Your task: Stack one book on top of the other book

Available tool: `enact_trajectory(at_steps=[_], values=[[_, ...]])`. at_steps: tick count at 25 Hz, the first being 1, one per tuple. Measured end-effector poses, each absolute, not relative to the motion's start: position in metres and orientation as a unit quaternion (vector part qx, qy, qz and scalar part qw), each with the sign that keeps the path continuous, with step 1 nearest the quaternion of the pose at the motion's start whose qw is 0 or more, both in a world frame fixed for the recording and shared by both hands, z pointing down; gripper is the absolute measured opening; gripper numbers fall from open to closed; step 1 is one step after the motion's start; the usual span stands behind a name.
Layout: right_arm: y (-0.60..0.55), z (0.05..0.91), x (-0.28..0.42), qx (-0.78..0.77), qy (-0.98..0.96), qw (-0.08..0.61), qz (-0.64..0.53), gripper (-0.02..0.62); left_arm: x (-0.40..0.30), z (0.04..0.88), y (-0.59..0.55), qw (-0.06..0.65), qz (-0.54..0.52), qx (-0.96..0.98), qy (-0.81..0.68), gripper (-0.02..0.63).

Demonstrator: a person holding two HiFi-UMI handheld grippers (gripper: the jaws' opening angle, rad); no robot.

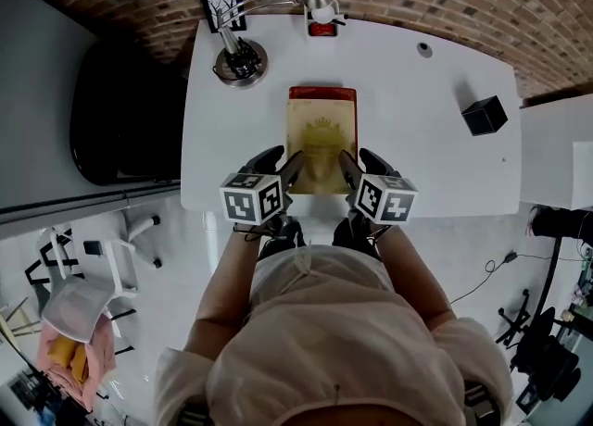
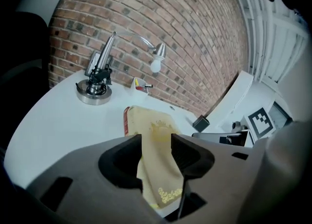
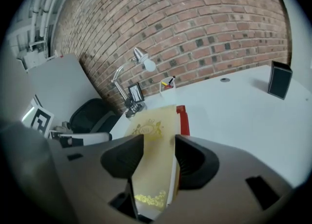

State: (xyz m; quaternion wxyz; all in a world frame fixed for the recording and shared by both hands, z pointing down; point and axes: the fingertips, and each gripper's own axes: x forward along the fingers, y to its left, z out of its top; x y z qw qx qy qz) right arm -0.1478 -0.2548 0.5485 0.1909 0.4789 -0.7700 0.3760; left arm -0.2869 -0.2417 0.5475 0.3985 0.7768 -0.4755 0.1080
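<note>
1. Head view is looking down on a white table (image 1: 408, 156). A little cup (image 1: 321, 26) is standing at the far edge, and pens are sticking up out of it.
2. A black box (image 1: 485, 116) is sitting far over on the right, well apart from the books. I cannot tell if it is open.
3. A black chair (image 1: 120, 114) is standing left of the table. A lamp (image 1: 239, 58) with a round foot is standing near the far left corner, with a small picture (image 1: 222, 7) just behind it.
4. The yellow book (image 1: 321, 137) is lying on the red book (image 1: 321, 93) in the middle of the table. Only the far end of the red one is peeking out.
5. The left gripper (image 1: 285, 163) is pinching the near left corner of the yellow book between its jaws.
6. The right gripper (image 1: 359, 163) is pinching the near right corner the same way.
7. The lamp and the cup are standing beyond the books, away from both grippers.
</note>
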Motion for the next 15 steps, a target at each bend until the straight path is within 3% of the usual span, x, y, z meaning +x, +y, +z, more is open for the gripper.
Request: enact_trajectory(at_steps=[3, 8, 15], values=[[-0.259, 0.526, -0.147, 0.492, -0.780, 0.171, 0.348, 0.136, -0.290, 0.522, -0.249, 0.374, 0.078, 0.785, -0.488, 0.148], [-0.260, 0.484, -0.158, 0.488, -0.804, 0.135, 0.311, 0.062, -0.289, 0.479, -0.252, 0.336, 0.039, 0.797, -0.500, 0.075], [-0.252, 0.411, -0.181, 0.487, -0.859, 0.138, 0.082, 0.043, -0.281, 0.418, -0.247, 0.246, 0.004, 0.824, -0.511, 0.046]])
